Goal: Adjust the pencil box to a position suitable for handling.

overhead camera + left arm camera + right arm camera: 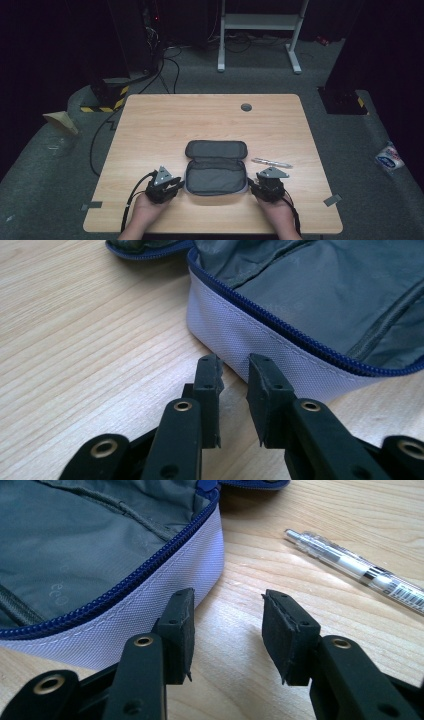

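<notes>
A dim room with grey carpet, a white frame stand and cables at the back surrounds the light wooden table (150,130). On it the pencil case (216,172) lies unzipped and folded open, its grey lining bare, between both grippers. The left gripper (235,371), jaws narrowly parted with nothing between, sits just short of the case's pale side wall. The right gripper (227,611) stands spread and empty, the case at its left jaw, the pen (357,570) ahead to its right. Opening looks done; the pen, it seems, is yet to go in.
</notes>
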Available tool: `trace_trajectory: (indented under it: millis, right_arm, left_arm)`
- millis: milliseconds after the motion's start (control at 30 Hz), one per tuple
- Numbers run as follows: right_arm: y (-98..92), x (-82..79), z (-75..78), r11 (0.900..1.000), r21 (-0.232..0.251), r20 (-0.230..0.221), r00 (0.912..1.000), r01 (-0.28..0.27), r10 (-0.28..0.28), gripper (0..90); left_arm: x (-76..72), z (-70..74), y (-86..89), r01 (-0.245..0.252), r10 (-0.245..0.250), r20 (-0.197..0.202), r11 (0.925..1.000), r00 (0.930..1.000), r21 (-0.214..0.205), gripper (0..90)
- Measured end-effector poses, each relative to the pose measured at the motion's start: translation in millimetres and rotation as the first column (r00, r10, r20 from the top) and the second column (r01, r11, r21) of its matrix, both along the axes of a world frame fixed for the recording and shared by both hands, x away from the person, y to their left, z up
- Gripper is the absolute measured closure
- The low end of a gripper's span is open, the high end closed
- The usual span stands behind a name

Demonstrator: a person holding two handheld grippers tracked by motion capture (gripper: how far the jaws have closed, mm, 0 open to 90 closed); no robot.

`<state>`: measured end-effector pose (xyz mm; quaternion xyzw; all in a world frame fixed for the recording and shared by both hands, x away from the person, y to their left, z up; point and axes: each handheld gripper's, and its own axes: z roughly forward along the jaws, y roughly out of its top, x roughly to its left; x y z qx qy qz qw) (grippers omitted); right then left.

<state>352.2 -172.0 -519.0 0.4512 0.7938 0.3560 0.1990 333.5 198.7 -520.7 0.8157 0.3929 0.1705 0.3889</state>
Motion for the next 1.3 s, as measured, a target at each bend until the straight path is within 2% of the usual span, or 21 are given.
trace_trajectory:
  millis: [567,1300]
  right_arm:
    - [-0.1,0.0,-0.2,0.9999,-0.008,0.003,0.9999,0.01,-0.01,53.6]
    - [-2.1,-0.3,-0.2,0.9998,-0.011,0.009,0.9998,0.016,-0.016,51.1]
  left_arm:
    - [-1.4,0.3,-1.4,0.007,-0.007,0.005,1.0,1.0,0.003,74.8]
    - [0.7,1.4,4.4,-0.03,0.029,0.028,0.9991,0.9992,0.028,71.2]
